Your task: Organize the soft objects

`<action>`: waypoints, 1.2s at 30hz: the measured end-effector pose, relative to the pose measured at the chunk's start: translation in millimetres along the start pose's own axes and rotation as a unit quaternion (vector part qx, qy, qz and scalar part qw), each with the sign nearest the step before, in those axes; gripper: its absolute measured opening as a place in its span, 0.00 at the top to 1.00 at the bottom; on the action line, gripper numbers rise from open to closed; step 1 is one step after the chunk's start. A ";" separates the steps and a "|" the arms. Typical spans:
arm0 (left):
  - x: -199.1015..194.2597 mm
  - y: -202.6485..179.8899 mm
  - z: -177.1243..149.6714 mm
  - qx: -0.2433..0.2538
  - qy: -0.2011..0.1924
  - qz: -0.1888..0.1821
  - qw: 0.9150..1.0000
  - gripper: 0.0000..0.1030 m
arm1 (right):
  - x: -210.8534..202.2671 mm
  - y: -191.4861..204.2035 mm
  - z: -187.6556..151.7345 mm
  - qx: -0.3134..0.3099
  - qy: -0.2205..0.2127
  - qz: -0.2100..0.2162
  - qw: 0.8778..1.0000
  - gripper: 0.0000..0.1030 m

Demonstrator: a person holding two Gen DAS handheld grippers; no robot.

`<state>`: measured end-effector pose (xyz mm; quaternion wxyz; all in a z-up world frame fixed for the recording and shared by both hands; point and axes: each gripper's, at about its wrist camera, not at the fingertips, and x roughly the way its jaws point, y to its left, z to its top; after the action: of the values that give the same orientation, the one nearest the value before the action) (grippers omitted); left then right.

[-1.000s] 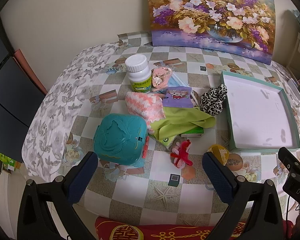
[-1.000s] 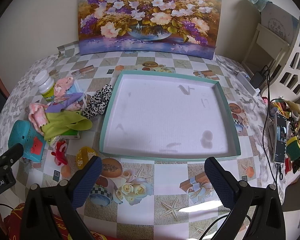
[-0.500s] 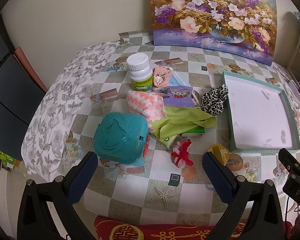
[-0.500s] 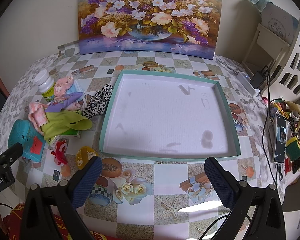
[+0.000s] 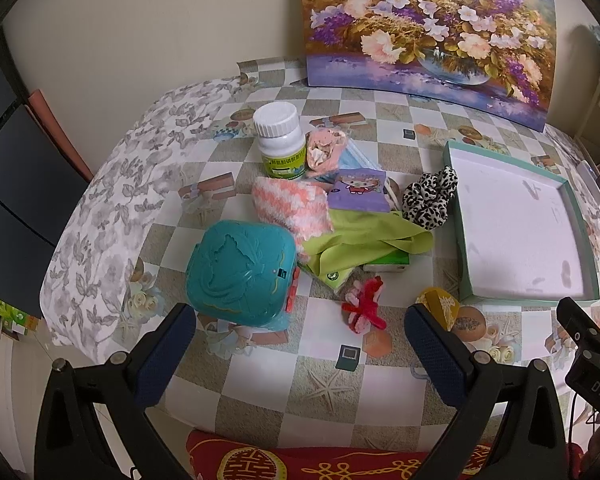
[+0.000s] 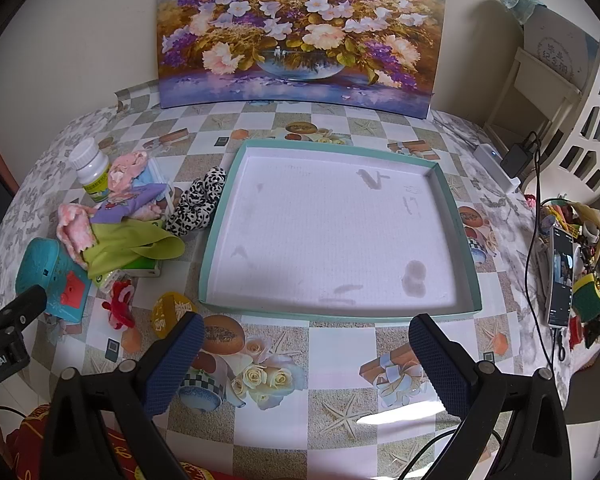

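Both tongs hung released above the near edge of the desk (image 6: 332,344), gripping nothing — the left tongs (image 5: 300,344) before the clutter, the right tongs (image 6: 304,354) before the one teal-rimmed tray (image 6: 456,216), whose white floor held no objects. All the soft things lay in a heap left of the tray: one leopard-print scrunchie (image 5: 430,196) just beside its rim, one lime-green cloth (image 5: 364,240) draped over a small green box, one pink-and-white knitted piece (image 5: 292,204), one purple cartoon pouch (image 5: 358,192) and one pink ruffled item (image 5: 324,150) leaning against the single white-capped bottle (image 5: 282,140). Farther left of the tray sat one teal case (image 5: 240,270); one red fuzzy ornament (image 5: 364,306) and one yellow pouch (image 5: 440,306) lay nearer its front corner.
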<state>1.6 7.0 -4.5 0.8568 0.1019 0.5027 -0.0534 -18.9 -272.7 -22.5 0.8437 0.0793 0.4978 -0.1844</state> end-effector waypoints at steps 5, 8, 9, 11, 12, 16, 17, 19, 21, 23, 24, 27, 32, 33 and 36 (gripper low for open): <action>1.3 0.4 2.0 -0.003 0.007 -0.004 1.000 0.00 | 0.6 0.6 -1.5 0.000 0.000 0.000 1.000 0.00; 2.3 0.4 3.0 -0.003 0.012 -0.008 1.000 0.00 | 1.3 1.3 -2.2 -0.003 0.003 0.003 1.000 0.00; 2.8 0.5 3.4 -0.002 0.015 -0.009 1.000 0.00 | 2.7 2.3 -3.0 -0.006 0.006 0.006 1.000 0.00; 5.4 -0.5 4.6 0.003 0.024 -0.019 1.000 0.00 | 5.9 5.7 -2.2 -0.014 0.016 0.010 1.000 0.00; 7.4 -0.5 5.1 0.003 0.029 -0.022 0.999 0.00 | 8.9 8.5 -2.7 -0.021 0.023 0.018 0.999 0.00; 20.4 0.5 7.0 -0.009 0.071 -0.044 0.996 0.00 | 20.1 22.5 0.8 -0.043 0.057 0.054 0.996 0.00; 22.2 2.5 7.0 -0.017 0.079 -0.053 0.995 0.00 | 24.9 29.0 0.6 -0.052 0.068 0.062 0.994 0.00; 24.2 7.2 8.2 -0.034 0.082 -0.066 0.994 0.00 | 30.6 37.5 1.5 -0.064 0.082 0.070 0.992 0.00; 27.2 10.9 8.3 -0.049 0.089 -0.067 0.993 0.00 | 40.8 48.8 1.0 -0.078 0.103 0.081 0.988 0.00; 34.1 12.5 6.5 -0.060 0.106 -0.070 0.990 0.00 | 49.0 56.0 1.6 -0.084 0.122 0.087 0.985 0.03; 38.3 13.4 5.6 -0.065 0.116 -0.072 0.988 0.00 | 53.7 59.3 1.1 -0.085 0.130 0.087 0.984 0.06; 48.0 15.0 0.6 -0.087 0.138 -0.080 0.983 0.00 | 62.5 60.2 1.3 -0.078 0.146 0.097 0.981 0.08; 62.0 1.2 -0.3 -0.079 0.167 -0.080 0.979 0.11 | 70.1 45.6 10.0 -0.028 0.162 0.099 0.981 0.10; 64.8 0.4 -0.4 -0.084 0.174 -0.086 0.977 0.12 | 71.8 42.8 11.6 -0.014 0.167 0.104 0.980 0.12; 69.3 2.7 -1.4 -0.097 0.179 -0.085 0.975 0.13 | 77.4 40.0 15.7 0.017 0.178 0.107 0.978 0.13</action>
<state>34.8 10.6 -65.3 0.7511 -0.0168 0.6574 -0.0580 43.2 -258.9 -84.1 0.7550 0.1783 0.6254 -0.0845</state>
